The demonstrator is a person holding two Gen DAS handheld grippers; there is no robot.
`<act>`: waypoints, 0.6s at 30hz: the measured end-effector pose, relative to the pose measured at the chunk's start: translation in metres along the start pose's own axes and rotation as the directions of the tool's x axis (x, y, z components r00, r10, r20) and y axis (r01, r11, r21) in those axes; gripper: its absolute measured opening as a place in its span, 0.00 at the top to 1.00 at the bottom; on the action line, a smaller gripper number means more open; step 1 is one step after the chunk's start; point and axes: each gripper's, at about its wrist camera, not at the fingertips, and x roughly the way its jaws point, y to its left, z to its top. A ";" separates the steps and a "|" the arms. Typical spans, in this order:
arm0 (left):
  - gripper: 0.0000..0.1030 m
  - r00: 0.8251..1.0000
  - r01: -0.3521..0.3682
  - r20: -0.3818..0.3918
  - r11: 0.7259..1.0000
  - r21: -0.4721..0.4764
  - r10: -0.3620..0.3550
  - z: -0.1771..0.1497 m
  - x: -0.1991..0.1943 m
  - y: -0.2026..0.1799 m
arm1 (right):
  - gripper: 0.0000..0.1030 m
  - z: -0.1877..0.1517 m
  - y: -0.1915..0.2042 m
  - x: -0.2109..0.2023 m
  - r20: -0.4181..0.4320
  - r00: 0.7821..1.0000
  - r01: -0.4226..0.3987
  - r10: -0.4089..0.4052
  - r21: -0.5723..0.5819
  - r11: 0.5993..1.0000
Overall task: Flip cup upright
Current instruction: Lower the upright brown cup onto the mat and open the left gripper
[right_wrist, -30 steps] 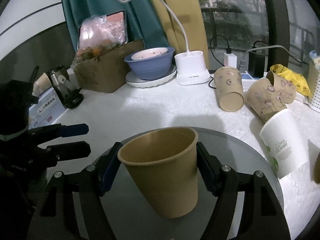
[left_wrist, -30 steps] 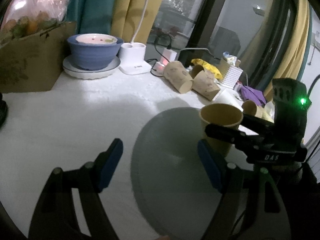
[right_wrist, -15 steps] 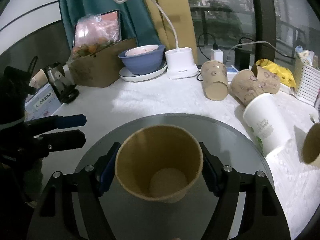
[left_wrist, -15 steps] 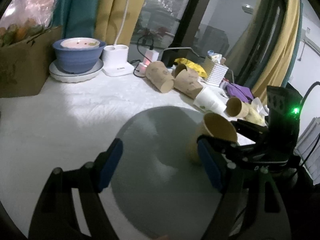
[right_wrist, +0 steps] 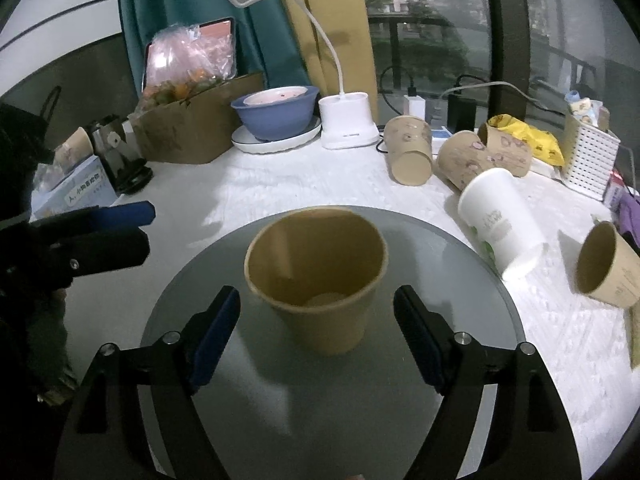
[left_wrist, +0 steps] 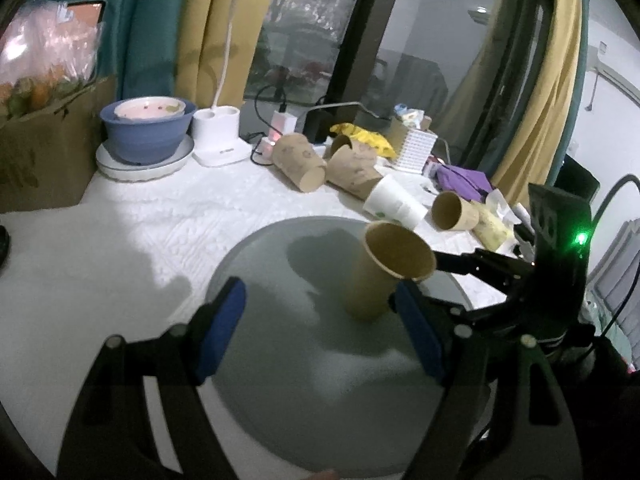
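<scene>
A plain brown paper cup (right_wrist: 320, 276) stands upright, mouth up, on the round grey mat (right_wrist: 332, 392). My right gripper (right_wrist: 318, 328) is open, its blue pads apart on either side of the cup and clear of it. In the left wrist view the cup (left_wrist: 384, 270) stands right of centre on the mat (left_wrist: 304, 364), with the right gripper's fingers around it. My left gripper (left_wrist: 320, 332) is open and empty over the mat, left of the cup. It also shows in the right wrist view (right_wrist: 116, 226) at the left.
Several paper cups lie on their sides behind the mat: two patterned brown ones (right_wrist: 408, 156), a white one (right_wrist: 500, 220), a brown one (right_wrist: 608, 264). A blue bowl on a plate (right_wrist: 276, 114), a white desk lamp (right_wrist: 348, 126), a cardboard box (right_wrist: 192, 128) and a white basket (right_wrist: 588, 160) line the back.
The right gripper has set the cup down upright on the mat and opened, its pads now clear of the cup. The left gripper has drawn back a little.
</scene>
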 end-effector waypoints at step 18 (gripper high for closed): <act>0.10 0.998 -0.022 0.063 0.994 0.107 0.016 -0.014 -0.033 -0.043 | 0.21 -0.023 0.014 -0.055 0.036 0.993 0.109 -0.111 0.072 0.992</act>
